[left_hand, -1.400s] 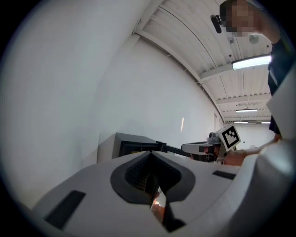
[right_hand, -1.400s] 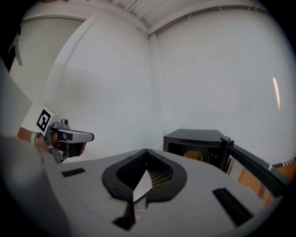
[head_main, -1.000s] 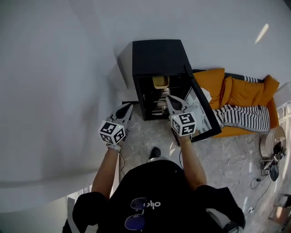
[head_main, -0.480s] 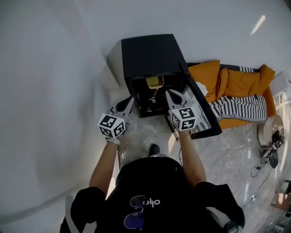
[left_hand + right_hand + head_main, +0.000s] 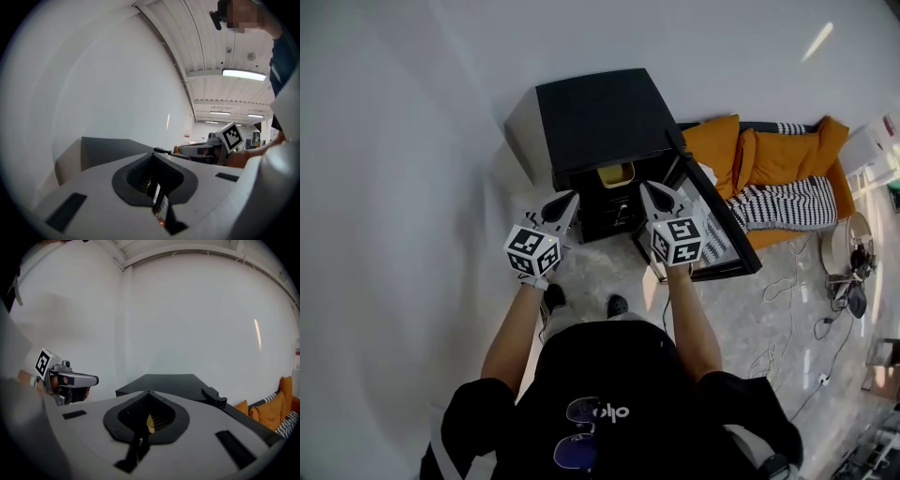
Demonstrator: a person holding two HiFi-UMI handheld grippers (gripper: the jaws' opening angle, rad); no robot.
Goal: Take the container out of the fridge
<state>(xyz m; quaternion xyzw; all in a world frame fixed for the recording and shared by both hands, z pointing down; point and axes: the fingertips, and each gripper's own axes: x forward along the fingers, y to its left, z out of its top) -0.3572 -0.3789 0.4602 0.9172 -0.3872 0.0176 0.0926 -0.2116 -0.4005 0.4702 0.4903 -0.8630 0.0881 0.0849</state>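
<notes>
Bright, even feeds for me. A long white ceiling strip lamp glows above the left gripper; glare streaks the white wall beyond the right gripper. Fisheye corners go black.

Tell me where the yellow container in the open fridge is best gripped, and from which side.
Probably the container's near rim, coming level from the front. It sits high inside the fridge, facing the open side; walls close off the rest, and the door hangs open to the right.
</notes>
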